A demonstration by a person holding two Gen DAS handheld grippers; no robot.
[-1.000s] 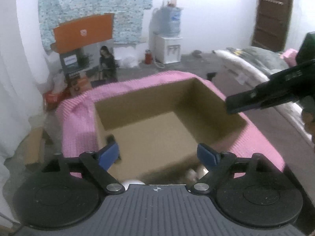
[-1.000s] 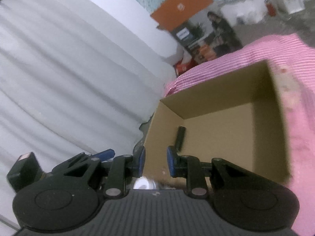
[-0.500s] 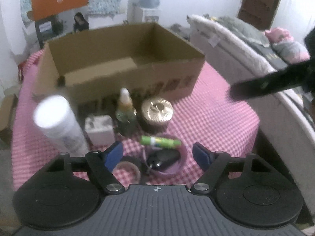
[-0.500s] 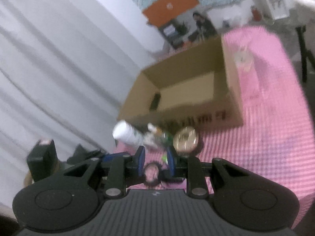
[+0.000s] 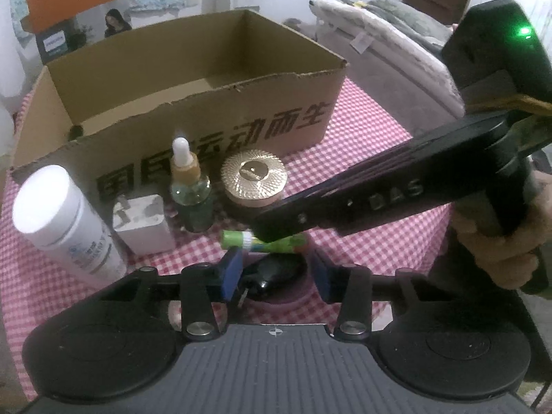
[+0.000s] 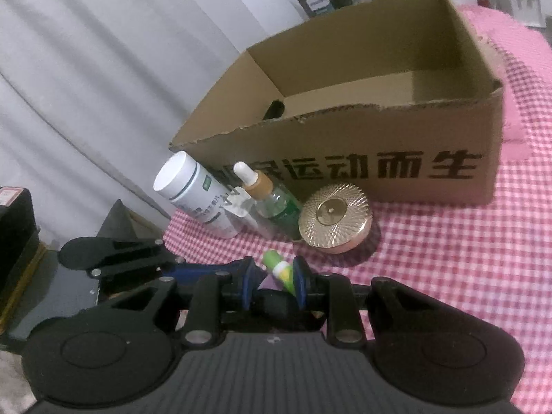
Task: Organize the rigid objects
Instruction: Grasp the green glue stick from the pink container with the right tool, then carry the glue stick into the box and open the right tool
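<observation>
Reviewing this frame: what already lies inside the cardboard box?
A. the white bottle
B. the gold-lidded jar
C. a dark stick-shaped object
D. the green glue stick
C: in the right wrist view a dark stick-shaped object leans in the near left corner of the cardboard box, while the gold-lidded jar, green glue stick and white bottle sit outside on the checked cloth.

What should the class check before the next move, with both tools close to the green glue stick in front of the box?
1. Box open, room inside: ok.
2. Green glue stick between right tool pads: ok.
3. Right tool pressing on it: not ok, gap shows.
4. Left tool jaws have just been closing, black object between them; grip: cannot tell.
5. Dropper bottle upright: ok.
</observation>
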